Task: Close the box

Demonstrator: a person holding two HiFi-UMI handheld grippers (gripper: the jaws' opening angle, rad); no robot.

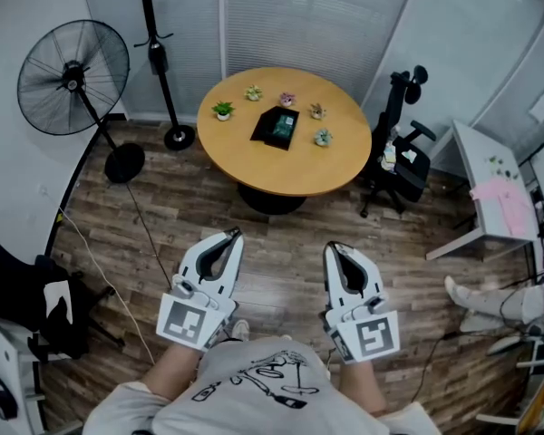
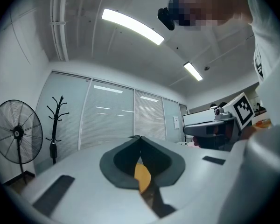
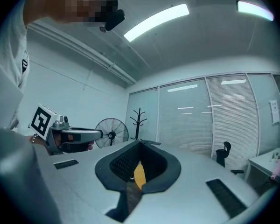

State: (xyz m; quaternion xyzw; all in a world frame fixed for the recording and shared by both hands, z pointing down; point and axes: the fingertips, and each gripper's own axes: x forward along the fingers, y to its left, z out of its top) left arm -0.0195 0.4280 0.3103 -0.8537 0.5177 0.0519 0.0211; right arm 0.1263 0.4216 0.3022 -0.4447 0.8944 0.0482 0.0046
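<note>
The box [image 1: 276, 126] sits near the middle of the round wooden surface [image 1: 290, 172], a dark case with green showing on top. From here it is too small for me to tell how its lid stands. Five small potted plants ring it. One [image 1: 223, 110] is toward the left edge, two [image 1: 254, 92] [image 1: 287, 99] are along the far edge, and two [image 1: 317, 111] [image 1: 323, 137] are on the right side. None of them touches the box.

Both of my tools are well short of the surface, held over the wood-plank floor [image 1: 281, 261] close to the torso. On the left gripper [image 1: 229, 236] the jaws are together, tips meeting, with nothing between them. The right gripper [image 1: 332, 246] reads the same in its own view: jaws pressed tip to tip and empty. The two point roughly side by side toward the surface.

Around the room, a standing fan [image 1: 72, 77] and a black coat stand [image 1: 154, 53] are at the far left by the blinds. A black office chair [image 1: 401, 157] stands just beside the surface's right edge. A white desk [image 1: 486, 175] further right carries something pink [image 1: 499, 194].
</note>
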